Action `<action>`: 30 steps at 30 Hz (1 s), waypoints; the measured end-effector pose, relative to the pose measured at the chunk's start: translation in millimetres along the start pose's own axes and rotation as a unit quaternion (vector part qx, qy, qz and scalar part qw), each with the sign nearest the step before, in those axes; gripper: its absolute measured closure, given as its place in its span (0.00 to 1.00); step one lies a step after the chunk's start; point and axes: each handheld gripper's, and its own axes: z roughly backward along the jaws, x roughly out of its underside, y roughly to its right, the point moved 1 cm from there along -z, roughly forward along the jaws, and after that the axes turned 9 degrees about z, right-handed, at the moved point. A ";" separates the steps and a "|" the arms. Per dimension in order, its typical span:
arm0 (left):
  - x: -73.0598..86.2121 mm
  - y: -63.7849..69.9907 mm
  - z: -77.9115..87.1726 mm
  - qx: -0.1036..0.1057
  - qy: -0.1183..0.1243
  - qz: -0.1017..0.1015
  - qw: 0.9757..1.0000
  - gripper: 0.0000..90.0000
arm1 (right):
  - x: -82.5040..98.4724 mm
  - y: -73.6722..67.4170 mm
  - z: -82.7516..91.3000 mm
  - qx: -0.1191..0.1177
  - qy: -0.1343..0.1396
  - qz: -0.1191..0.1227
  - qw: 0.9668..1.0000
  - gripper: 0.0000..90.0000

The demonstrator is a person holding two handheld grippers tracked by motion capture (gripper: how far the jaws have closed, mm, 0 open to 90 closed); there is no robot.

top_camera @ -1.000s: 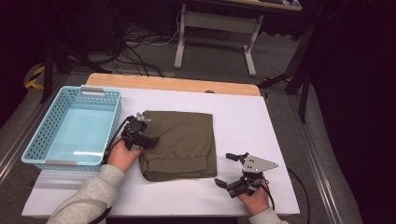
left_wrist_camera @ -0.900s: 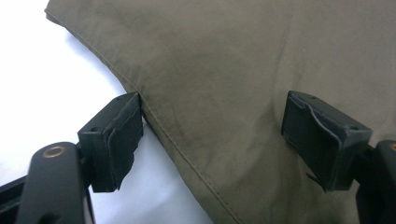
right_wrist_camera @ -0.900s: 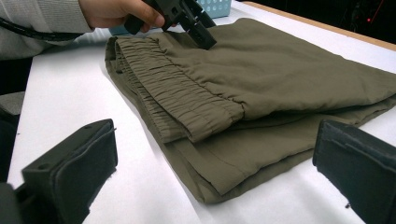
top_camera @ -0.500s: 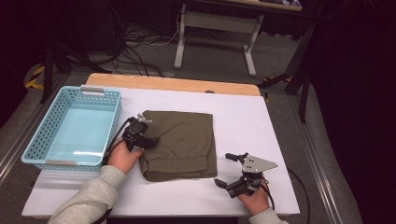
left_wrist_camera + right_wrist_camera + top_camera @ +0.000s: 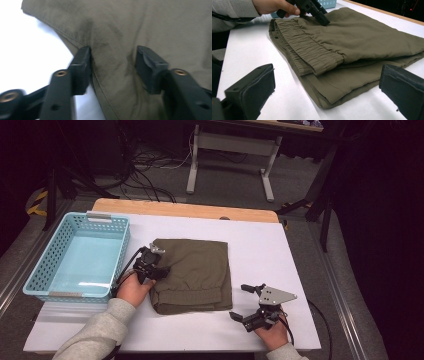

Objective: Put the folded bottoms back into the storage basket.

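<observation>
Near edge, right gripper point(image 5: 246, 302): jaws spread wide, holding nothing, resting on the white bench point(image 5: 260, 250) just beside the trousers' corner.
Middle, folded olive trousers point(image 5: 197, 272): flat on the bench, elastic waistband nearest.
Left gripper point(image 5: 113, 63): jaws just closing, a fold of the trousers' left edge bunched between them.
Far left, blue basket point(image 5: 45, 262): beside the trousers.

Left gripper point(image 5: 161, 270): black body with two black jaws on flat arms, each fixed by a brass-coloured screw; a black cable loops from its rear. Right gripper point(image 5: 245, 302): black, with broad block-shaped jaws, a grey three-cornered plate with small holes on top, and a black cable trailing behind. Both forearms wear light grey knitted sleeves with ribbed cuffs.
</observation>
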 end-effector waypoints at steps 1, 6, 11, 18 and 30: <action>-0.1 1.6 0.4 -0.002 -0.003 0.000 1.000 0.60 | 0.0 -0.1 0.0 0.000 0.000 0.000 1.000 0.01; -0.5 5.1 0.2 -0.002 -0.001 -0.003 1.000 0.73 | 0.0 -0.2 0.0 0.000 0.000 0.000 1.000 0.01; 0.0 8.9 -0.3 -0.001 0.002 -0.010 1.000 0.85 | 0.0 -0.2 0.1 0.000 0.000 0.000 1.000 0.01; 0.2 6.1 0.1 0.010 0.008 0.005 1.000 0.88 | -0.1 -0.1 0.2 0.000 0.000 0.001 1.000 0.01; -7.2 4.3 17.8 0.035 0.051 0.019 0.998 0.90 | -0.1 -0.1 0.4 -0.001 0.001 0.000 1.000 0.01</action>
